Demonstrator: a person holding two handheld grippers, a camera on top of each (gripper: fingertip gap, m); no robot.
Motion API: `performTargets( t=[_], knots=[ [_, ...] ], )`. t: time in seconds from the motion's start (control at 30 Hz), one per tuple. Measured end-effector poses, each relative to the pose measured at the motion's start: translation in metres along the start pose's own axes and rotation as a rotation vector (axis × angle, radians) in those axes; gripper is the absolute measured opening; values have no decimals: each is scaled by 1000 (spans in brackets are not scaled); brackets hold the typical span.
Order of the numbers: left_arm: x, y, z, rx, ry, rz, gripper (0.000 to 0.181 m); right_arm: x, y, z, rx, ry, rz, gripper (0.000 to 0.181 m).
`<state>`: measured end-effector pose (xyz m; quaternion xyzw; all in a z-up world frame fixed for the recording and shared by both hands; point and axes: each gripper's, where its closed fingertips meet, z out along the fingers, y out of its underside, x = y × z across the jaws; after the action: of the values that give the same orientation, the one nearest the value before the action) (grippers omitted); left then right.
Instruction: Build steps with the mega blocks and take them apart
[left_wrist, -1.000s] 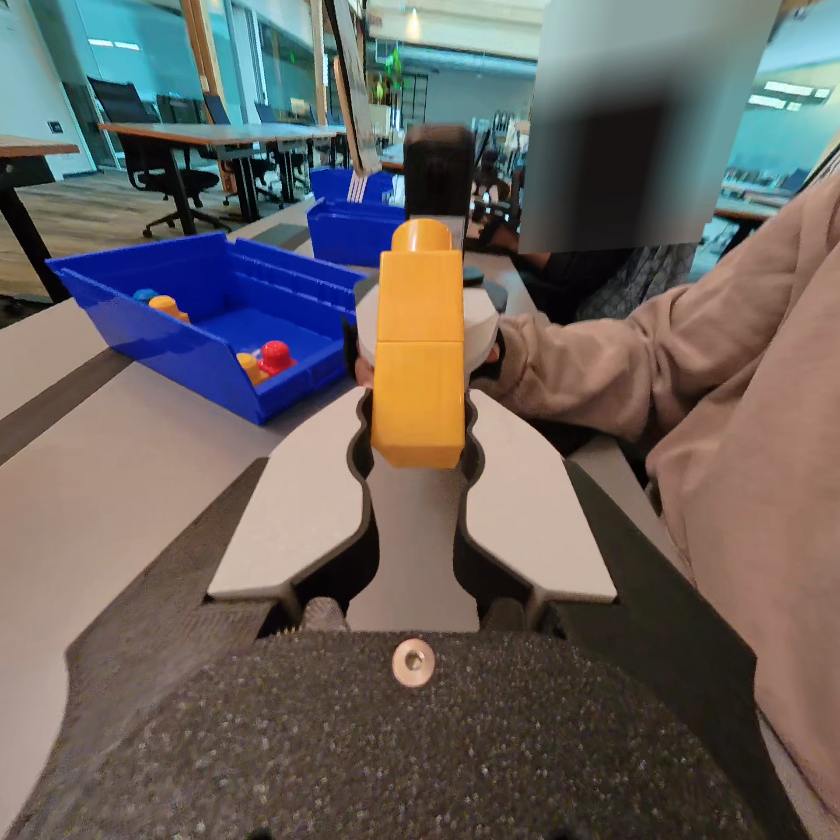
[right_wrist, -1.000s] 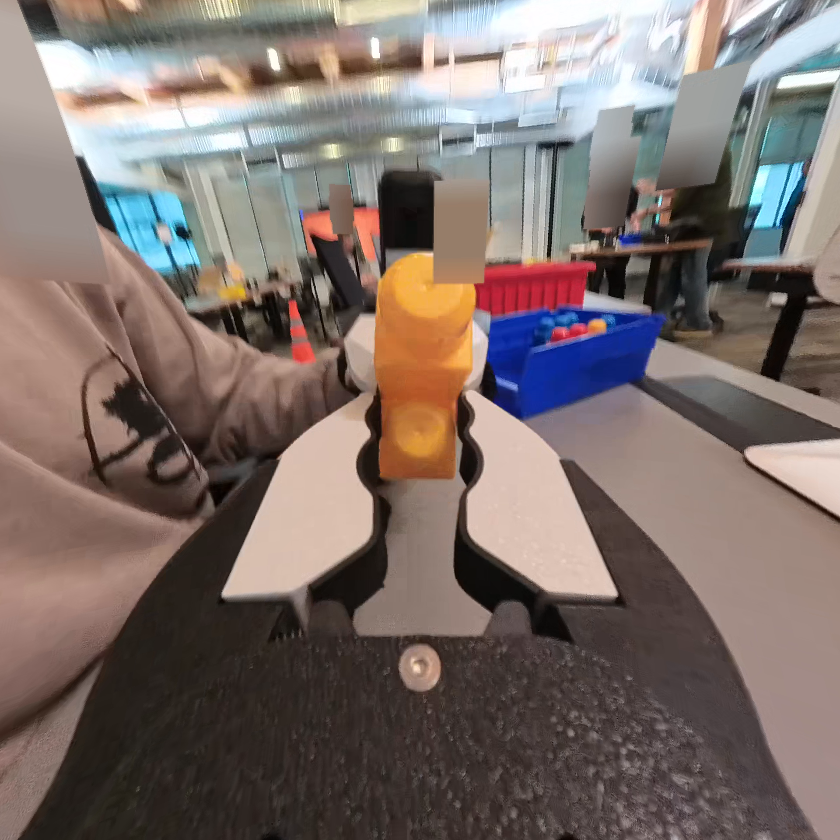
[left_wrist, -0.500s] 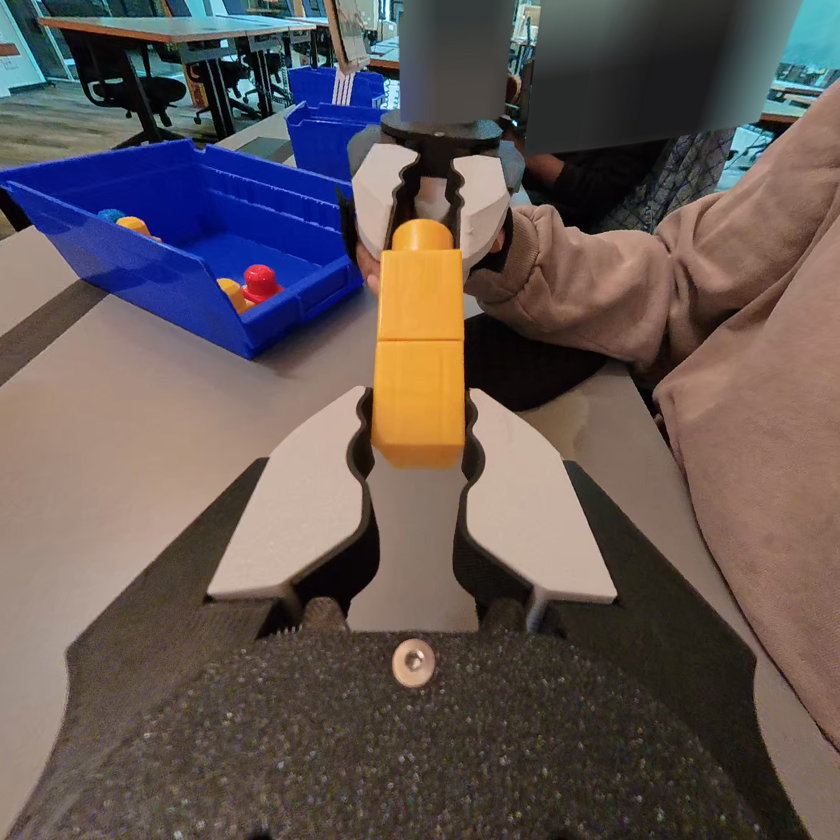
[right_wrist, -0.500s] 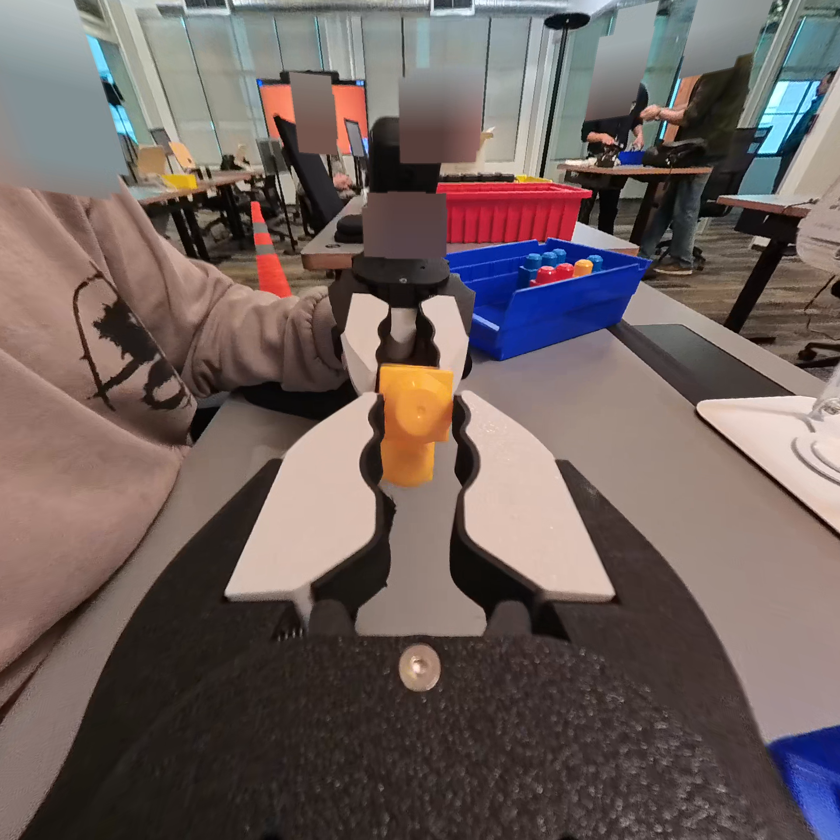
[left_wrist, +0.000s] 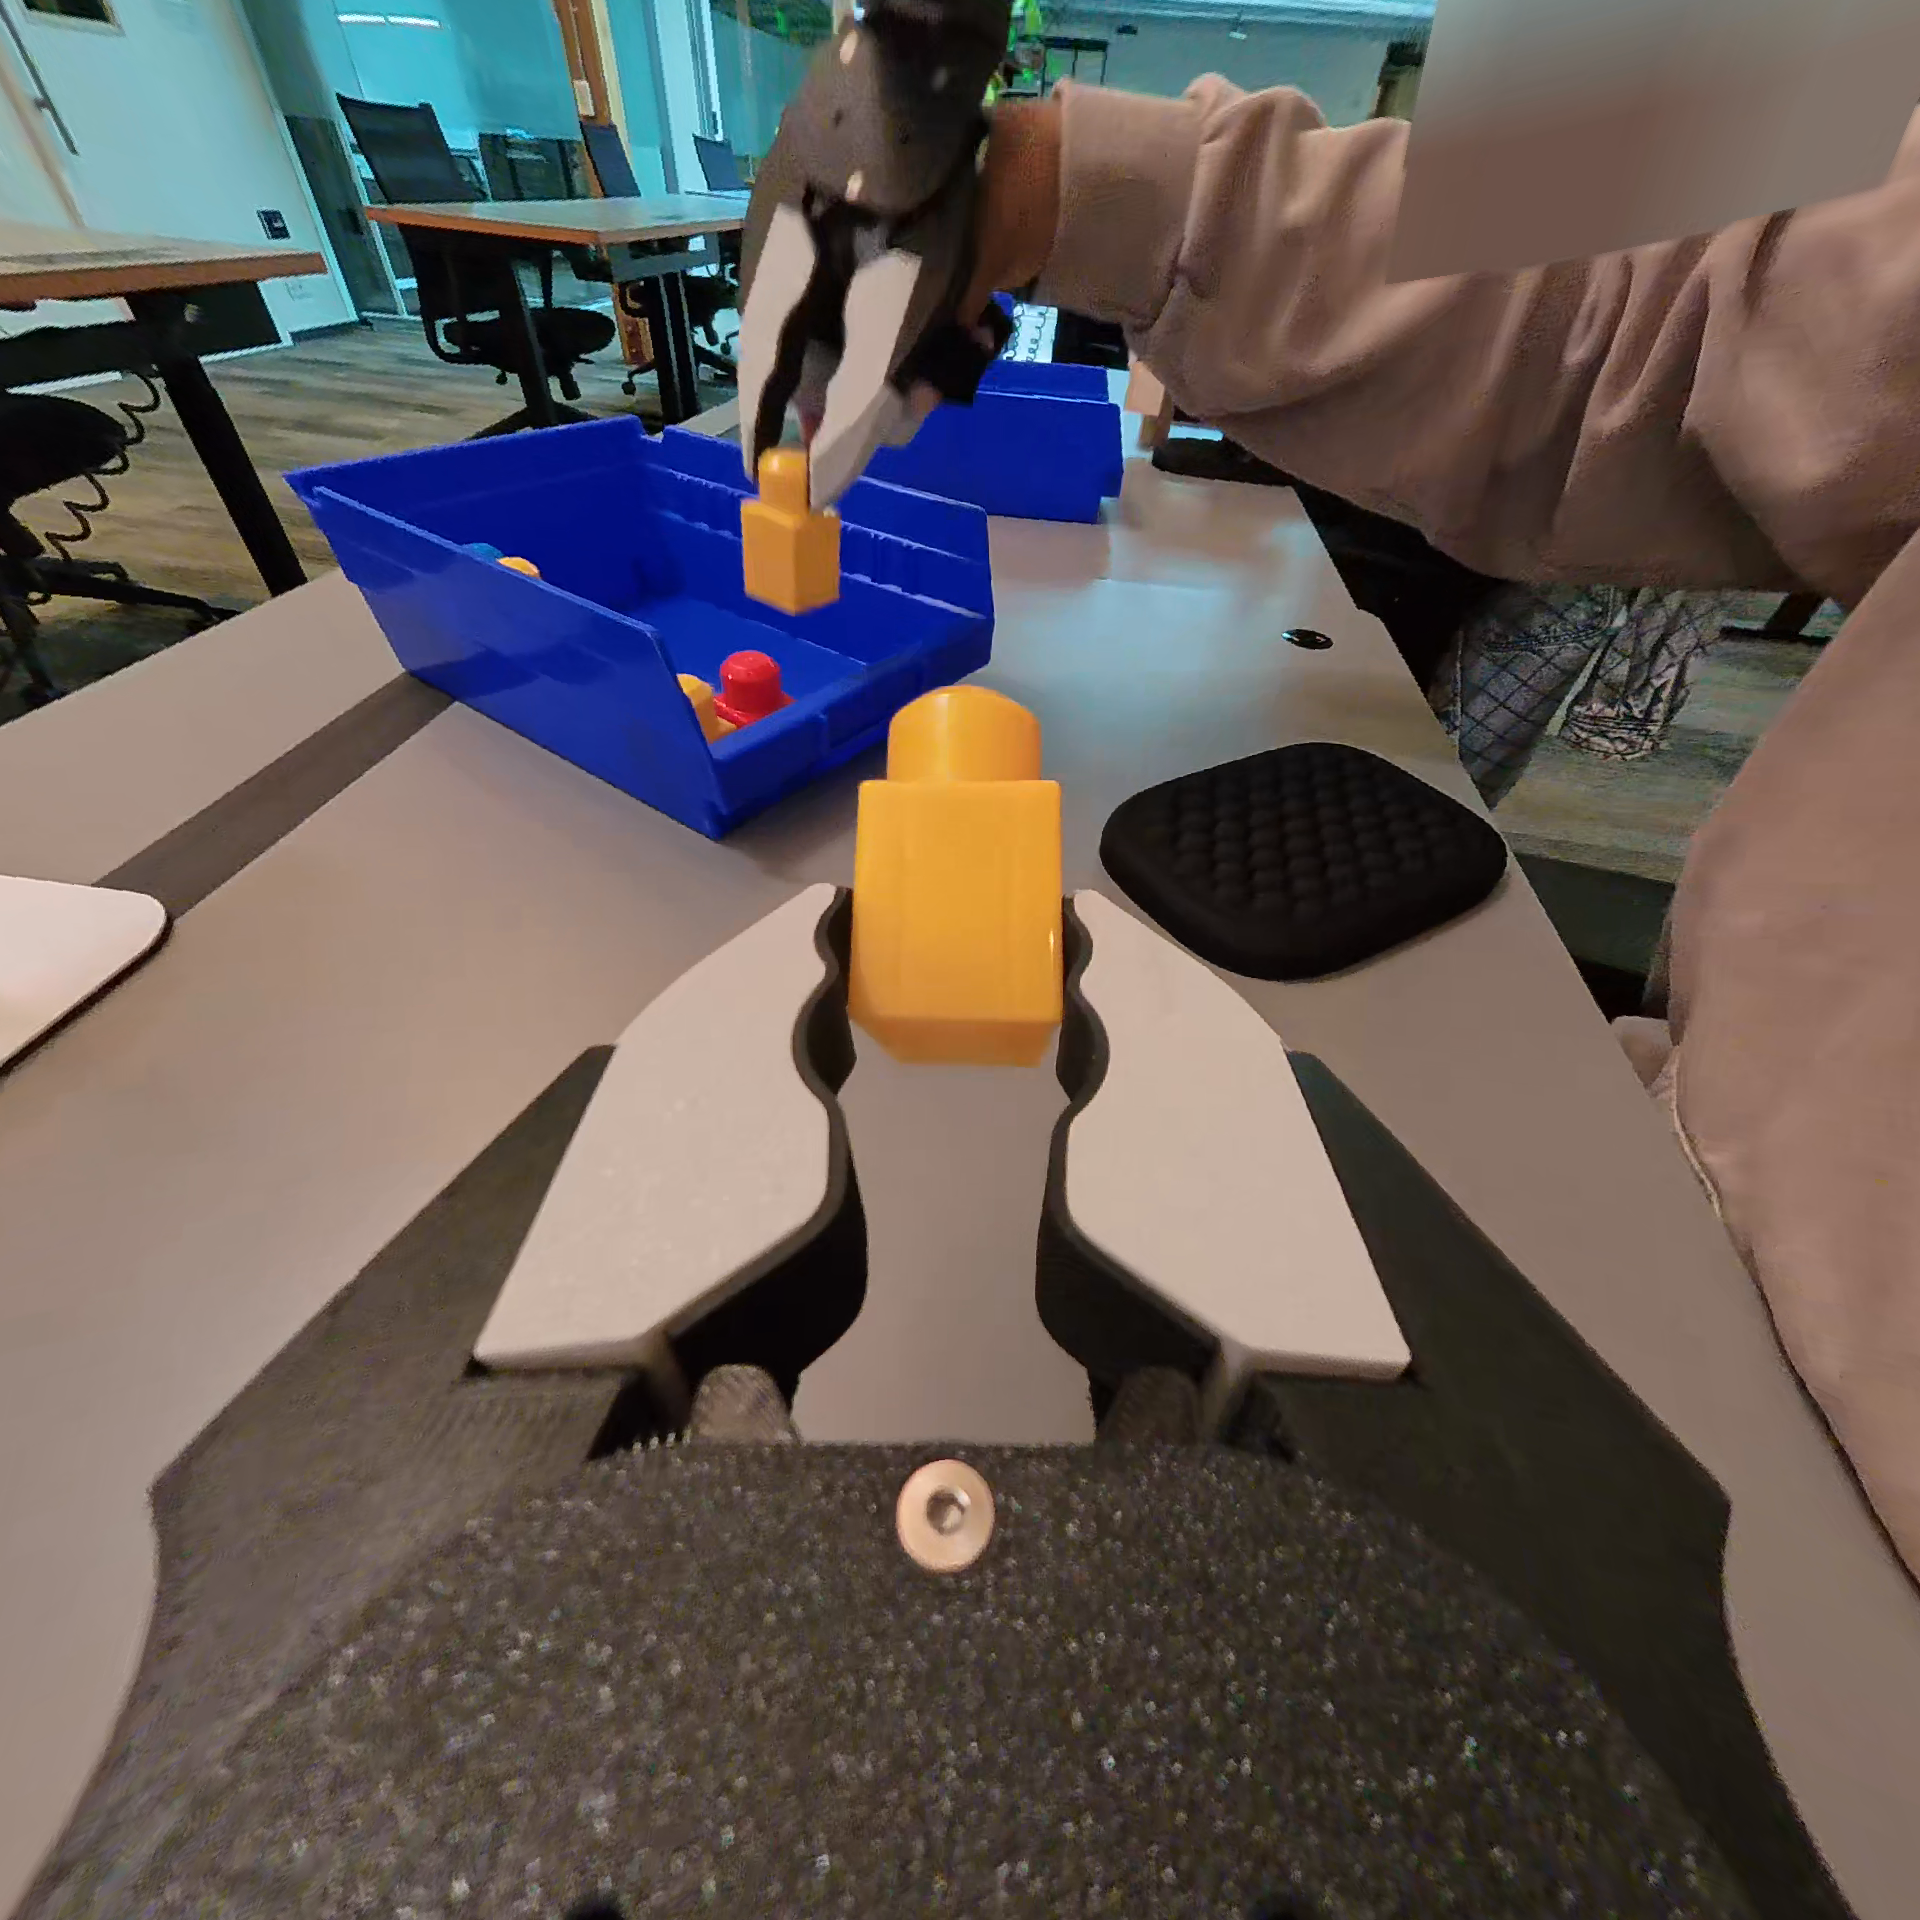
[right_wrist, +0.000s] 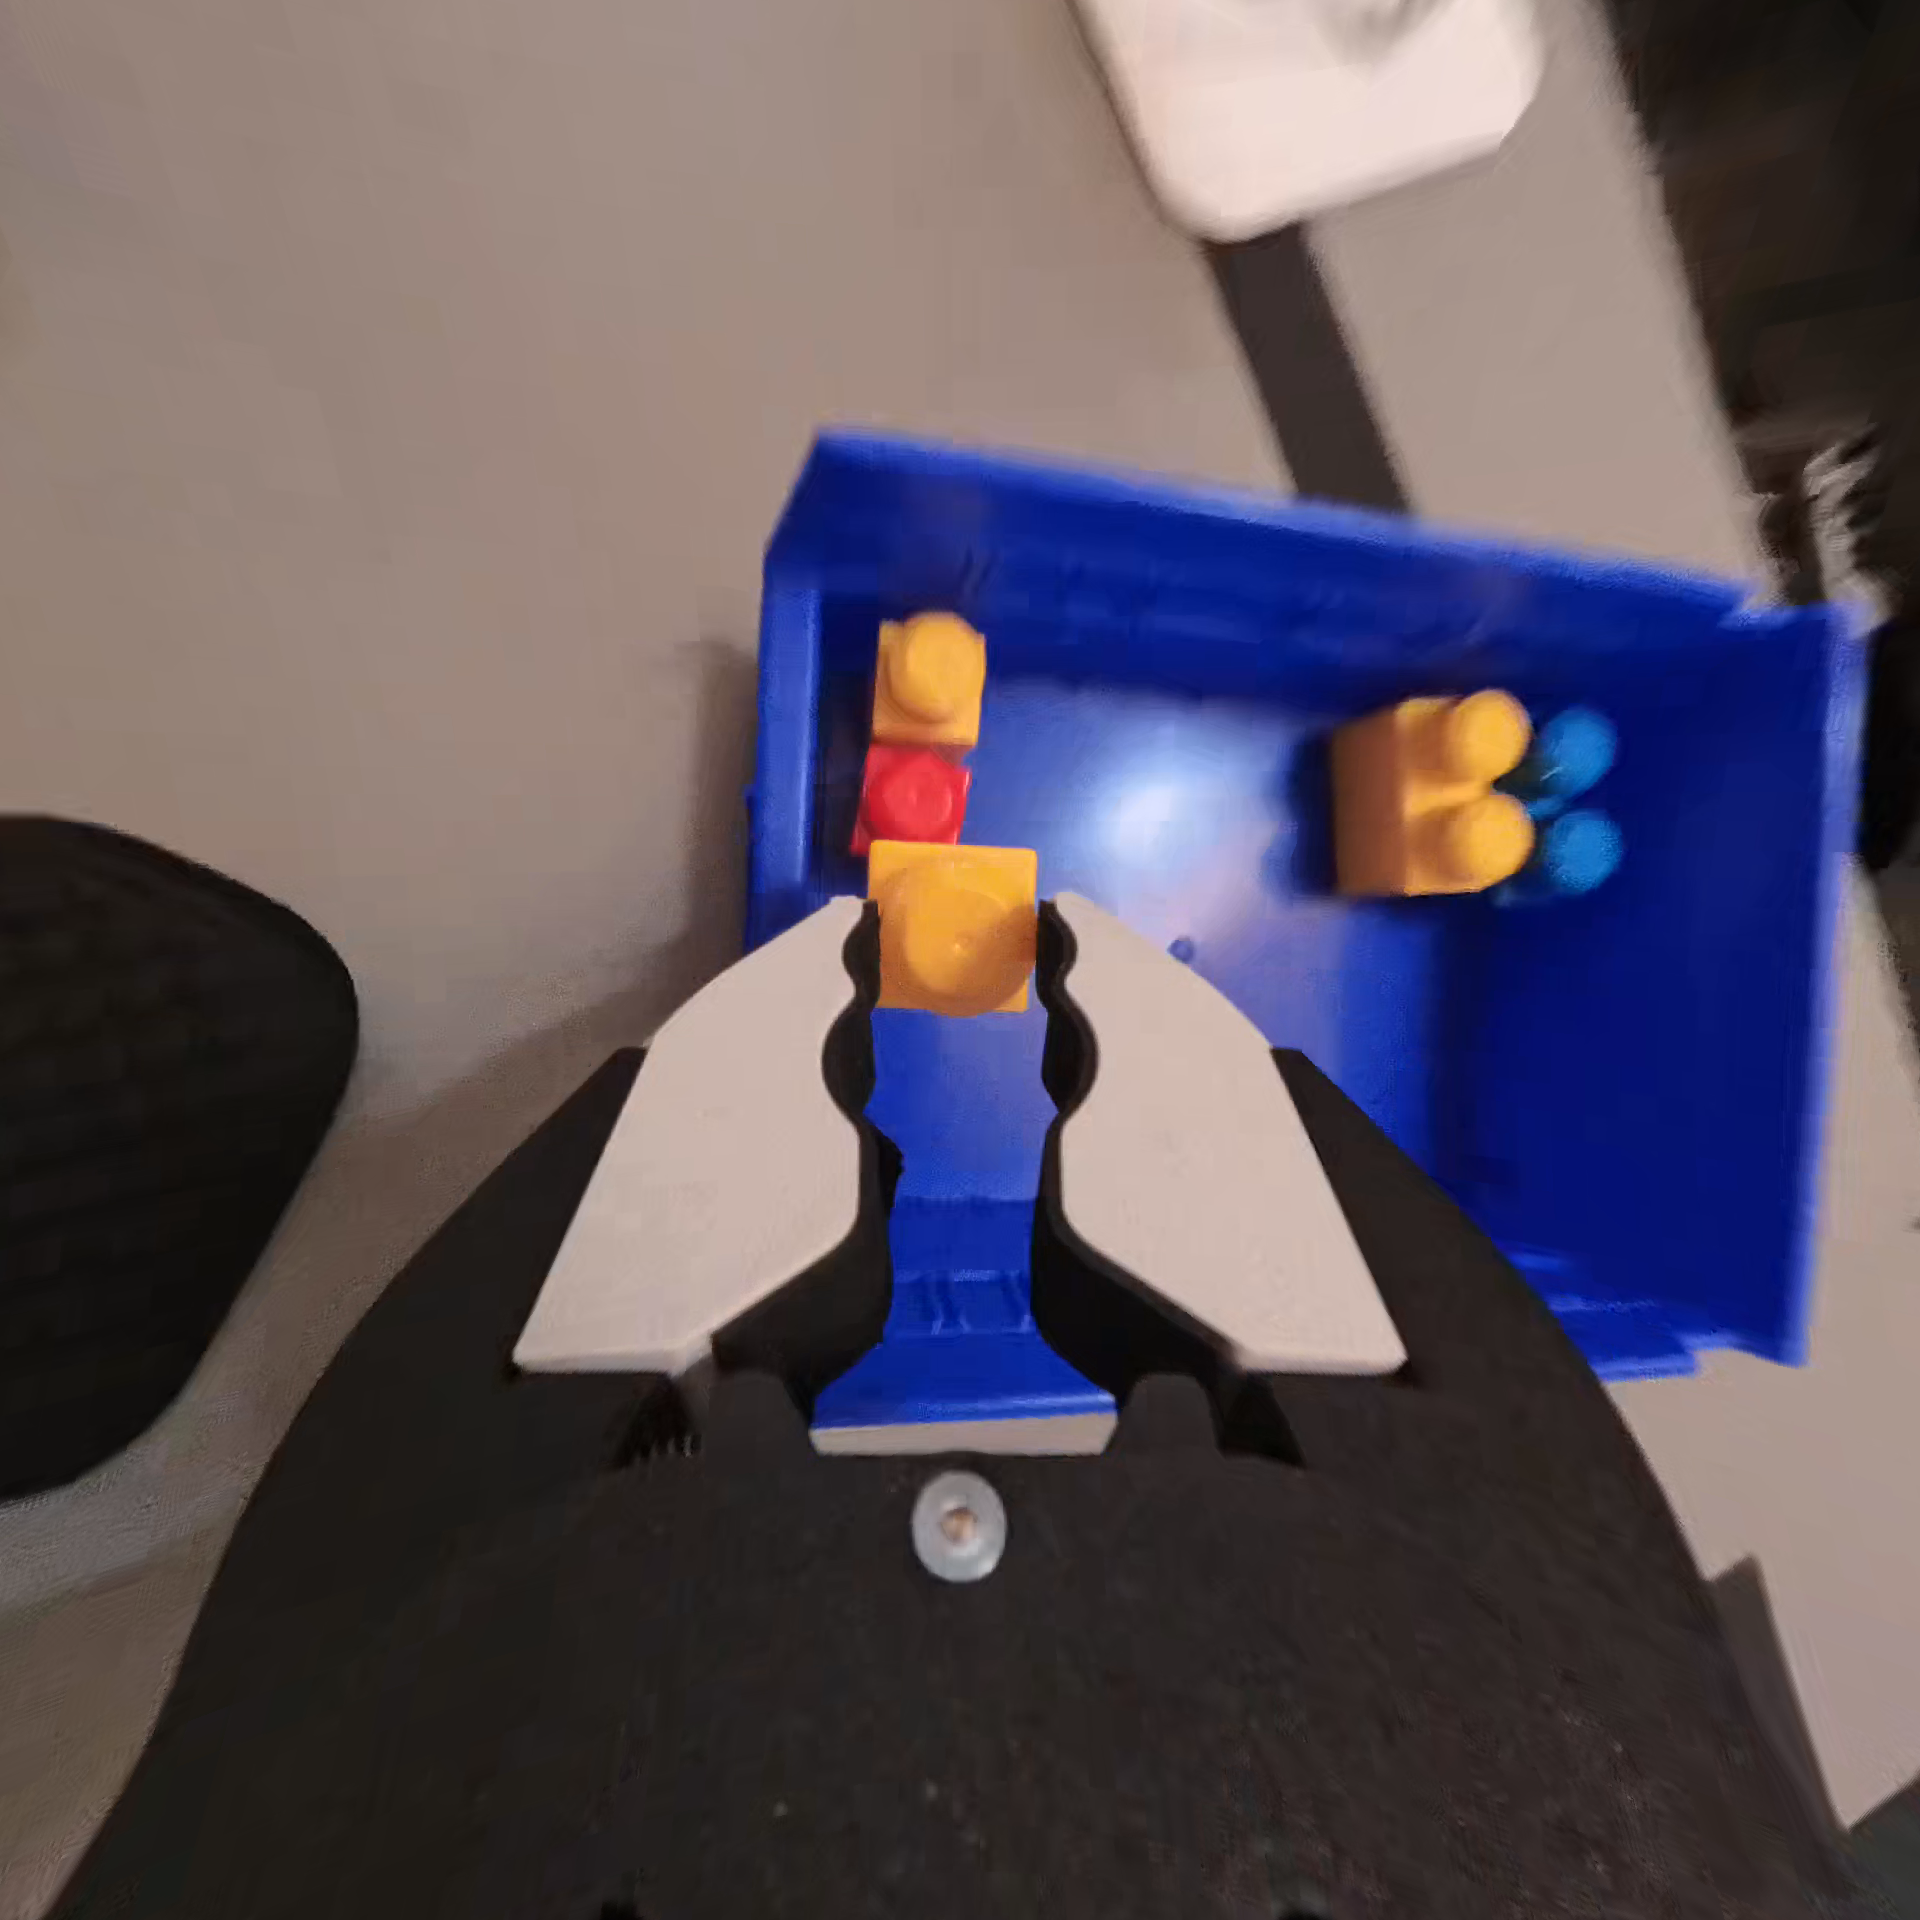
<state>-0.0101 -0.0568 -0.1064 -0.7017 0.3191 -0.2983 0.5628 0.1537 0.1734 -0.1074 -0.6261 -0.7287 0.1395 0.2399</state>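
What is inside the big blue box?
The blue box holds a small yellow block, a red block, a bigger yellow block and something blue partly hidden behind it.

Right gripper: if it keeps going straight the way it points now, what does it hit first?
Probably the blue bin's floor. The right gripper, shut on a yellow block, points down into the bin, with the red block just beyond its tip. Depth is blurred, so the block might touch the red one first.
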Motion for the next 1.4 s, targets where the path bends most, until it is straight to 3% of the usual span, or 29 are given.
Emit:
performTargets(
  t=[0.1, 0.3, 0.67, 0.77, 0.87, 0.93, 1.17, 1.4],
  knots=[
    [-1, 2, 1, 0, -6, -1, 37, 4, 25, 32, -140, -48, 23, 28],
    [-11, 2, -3, 26, -32, -28, 37, -2, 35, 67, -217, -94, 22, 29],
    [-14, 3, -4, 45, -36, -46, 37, -11, 46, 79, -232, -146, 55, 29],
    [-13, 1, -4, 54, -35, -48, 37, -11, 46, 75, -228, -119, 40, 40],
    [-11, -1, -4, 72, -24, -53, 37, -11, 23, 56, -130, -71, 50, 41],
    [-8, -3, -3, 85, -7, -56, 37, -22, -8, 43, -8, -20, -7, 38],
    [3, 1, 6, 65, 36, -51, 37, -157, -119, 32, 474, -268, -142, 41],
    [22, 6, 18, 29, 94, -26, 37, -208, -158, 41, 584, -388, -166, 35]
  ],
)
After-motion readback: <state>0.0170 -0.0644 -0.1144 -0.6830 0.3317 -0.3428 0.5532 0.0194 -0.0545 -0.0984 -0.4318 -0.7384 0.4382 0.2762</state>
